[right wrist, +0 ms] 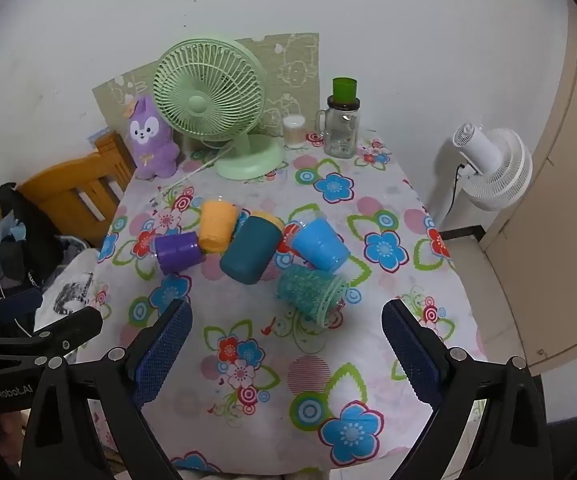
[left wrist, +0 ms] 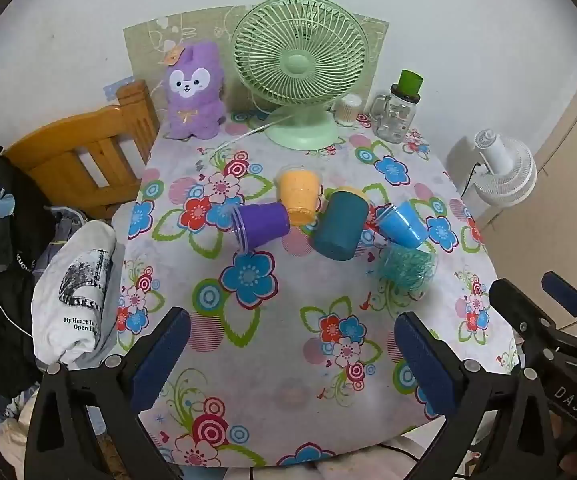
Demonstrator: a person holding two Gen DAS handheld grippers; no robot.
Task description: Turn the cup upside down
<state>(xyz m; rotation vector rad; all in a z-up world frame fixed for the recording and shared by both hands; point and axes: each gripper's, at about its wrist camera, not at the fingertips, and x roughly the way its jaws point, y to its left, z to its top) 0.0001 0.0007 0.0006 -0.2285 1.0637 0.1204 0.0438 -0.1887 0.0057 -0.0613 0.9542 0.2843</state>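
Note:
Several cups lie on their sides in a cluster on the flowered tablecloth (left wrist: 296,380): a purple cup (left wrist: 262,225) (right wrist: 177,252), an orange cup (left wrist: 299,196) (right wrist: 217,225), a dark teal cup (left wrist: 340,226) (right wrist: 251,250), a light blue cup (left wrist: 402,224) (right wrist: 320,245) and a clear cup of teal bits (left wrist: 406,268) (right wrist: 310,289). My left gripper (left wrist: 292,360) is open and empty, near the table's front edge. My right gripper (right wrist: 286,354) is open and empty, a little short of the teal-bits cup. It also shows at the right of the left wrist view (left wrist: 544,304).
At the back stand a green desk fan (left wrist: 300,68) (right wrist: 212,98), a purple plush toy (left wrist: 194,88) (right wrist: 150,136), a glass jar with a green cap (left wrist: 400,108) (right wrist: 342,120) and a small container (right wrist: 293,131). A wooden chair (left wrist: 88,156) and piled clothes (left wrist: 72,292) are left; a white floor fan (right wrist: 492,164) is right.

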